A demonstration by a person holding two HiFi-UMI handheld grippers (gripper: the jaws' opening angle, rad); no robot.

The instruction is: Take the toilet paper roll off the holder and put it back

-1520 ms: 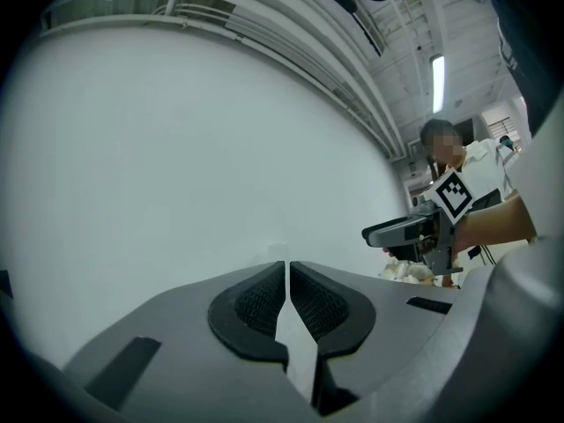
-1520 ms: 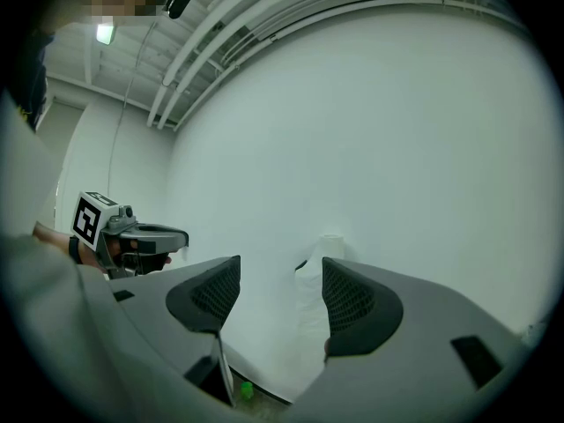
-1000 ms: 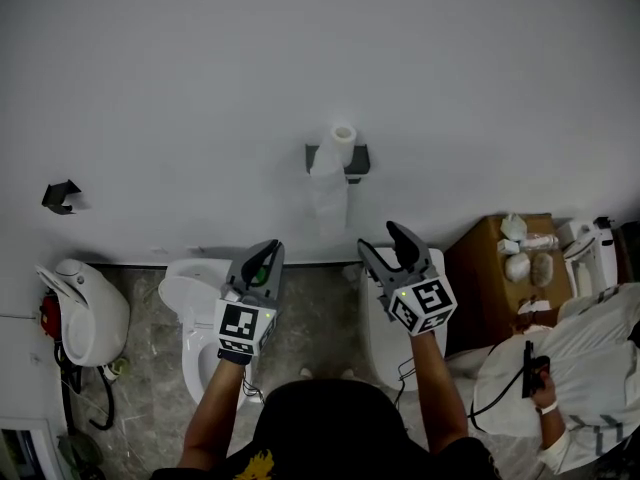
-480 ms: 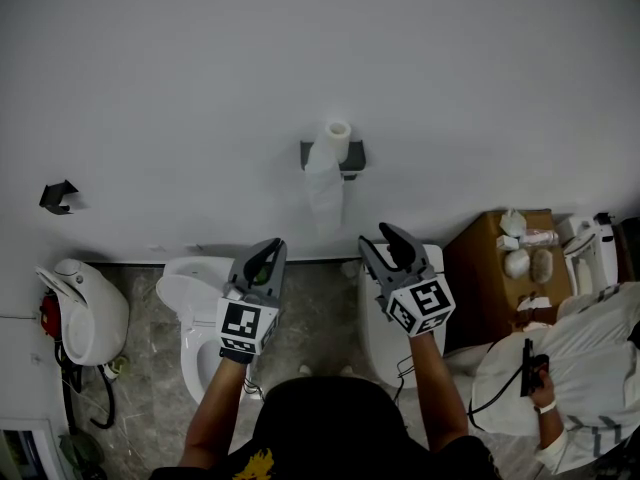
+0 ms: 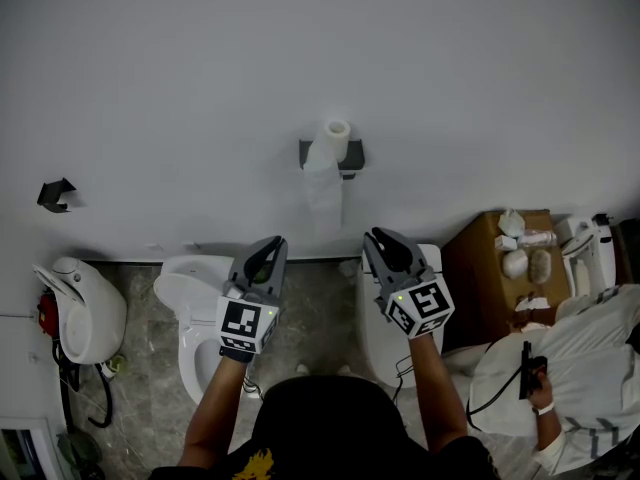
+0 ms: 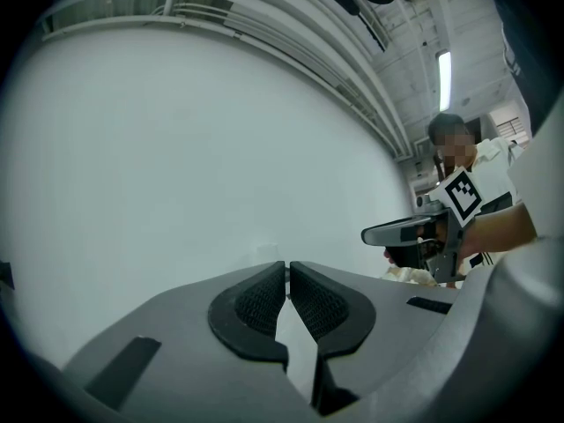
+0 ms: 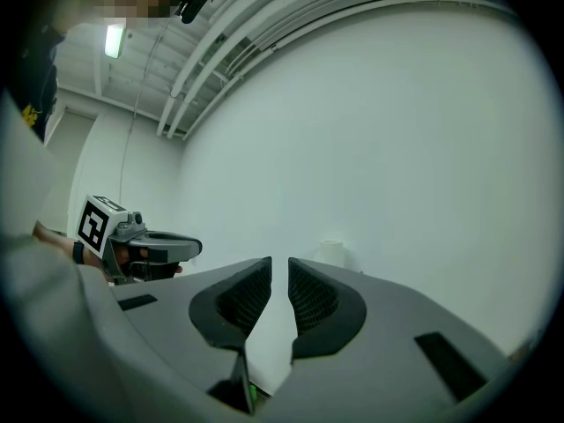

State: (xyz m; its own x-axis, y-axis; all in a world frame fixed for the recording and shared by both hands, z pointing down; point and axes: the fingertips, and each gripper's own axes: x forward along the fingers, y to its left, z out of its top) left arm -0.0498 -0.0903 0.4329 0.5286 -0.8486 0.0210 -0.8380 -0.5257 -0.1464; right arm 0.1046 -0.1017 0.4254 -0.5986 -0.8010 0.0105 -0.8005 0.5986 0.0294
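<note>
Right, nearest first: my operator's forearms come up from the bottom edge of the head view, one gripper in each hand, both held level & side by side, aimed at the wall

L gripper: jaws brought together, tips meeting, nothing in them. Its own view shows only blank wall past the pads

R gripper: jaws have just been closing, now down to a thin slit, pads not quite touching, nothing between them. Empty too

Below the grippers: grey marbled floor, white toilet under L gripper, another white fixture under R gripper. Brown cardboard box to the right w/ a few pale items on top. Second person in white at the lower right corner, holding sth dark w/ a cable

Far: plain white wall. Dark holder mounted on it, roughly centred betw. the two grippers. Toilet paper roll sits on the holder, upright, w/ a loose tail of paper hanging down the wall beneath it. Roll is well apart from both grippers, neither touches it. In the R gripper view the roll shows small, just right of the jaw line. Small black bracket on the wall far left
</note>
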